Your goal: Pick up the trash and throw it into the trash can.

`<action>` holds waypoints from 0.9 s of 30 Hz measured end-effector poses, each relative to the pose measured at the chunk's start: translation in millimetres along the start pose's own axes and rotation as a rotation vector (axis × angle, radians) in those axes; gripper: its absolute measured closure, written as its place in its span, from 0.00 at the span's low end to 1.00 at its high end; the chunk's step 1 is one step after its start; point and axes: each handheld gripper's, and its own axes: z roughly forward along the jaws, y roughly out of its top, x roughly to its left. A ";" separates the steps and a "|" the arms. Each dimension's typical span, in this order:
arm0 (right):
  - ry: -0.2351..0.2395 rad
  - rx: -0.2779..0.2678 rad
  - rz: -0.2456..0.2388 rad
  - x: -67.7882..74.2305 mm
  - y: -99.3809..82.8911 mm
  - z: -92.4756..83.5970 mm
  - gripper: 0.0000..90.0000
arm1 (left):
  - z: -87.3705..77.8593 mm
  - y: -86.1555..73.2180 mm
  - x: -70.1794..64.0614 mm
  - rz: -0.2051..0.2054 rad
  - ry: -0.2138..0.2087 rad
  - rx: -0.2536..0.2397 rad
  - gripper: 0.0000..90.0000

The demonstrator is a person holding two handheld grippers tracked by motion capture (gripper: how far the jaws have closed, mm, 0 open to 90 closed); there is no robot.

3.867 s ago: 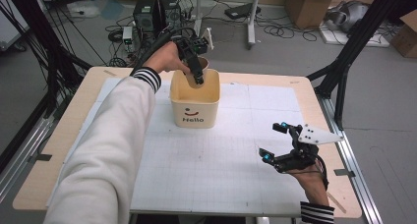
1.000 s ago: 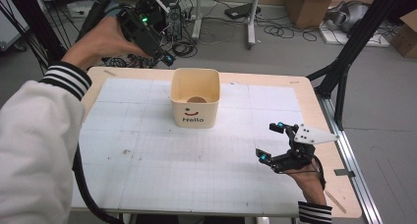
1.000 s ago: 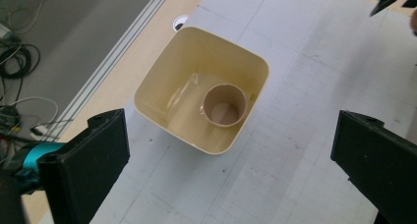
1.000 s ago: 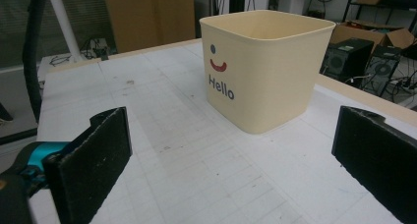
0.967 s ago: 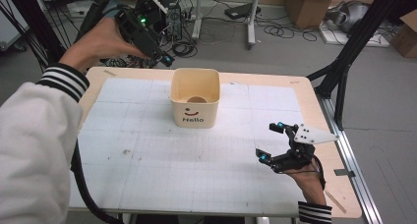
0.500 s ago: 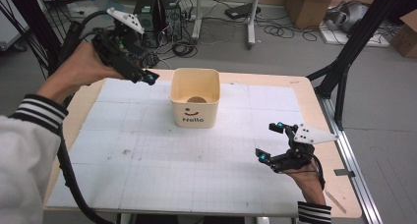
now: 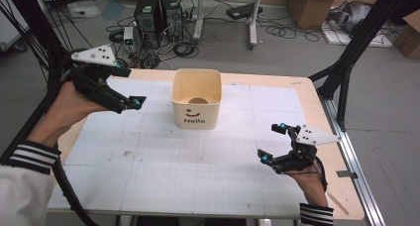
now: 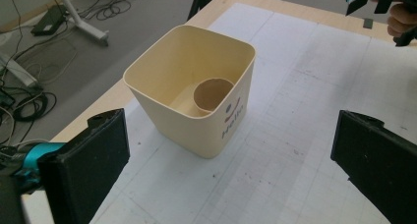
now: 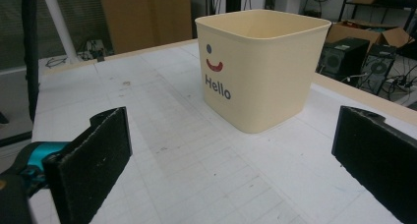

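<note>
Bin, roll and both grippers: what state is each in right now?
Bin: upright on the table, open top, "Hello" side toward the person.
Roll: inside the bin, on its floor by a wall, round face showing.
Left gripper: open, holds nothing, raised left of the bin.
Right gripper: open, holds nothing, low near the table's right edge.

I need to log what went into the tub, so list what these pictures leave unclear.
- Brown round object in the cream square plastic tub: both the high view and the left gripper view show its top alone, so its height stays hidden.
- Right gripper view: tub wall hides the inside.
- Tub's far outer sides: unseen.
</note>
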 end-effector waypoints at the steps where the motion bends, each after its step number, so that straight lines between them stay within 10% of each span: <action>1: -0.003 -0.003 -0.004 -0.5 0.0 -0.1 0.00 | -1.1 -5.5 -2.2 0.001 0.007 -0.019 0.02; 27: -0.012 -0.005 0.010 -1.5 -2.0 -1.1 0.00 | -10.8 -145.7 -27.1 -0.111 0.078 -0.297 0.02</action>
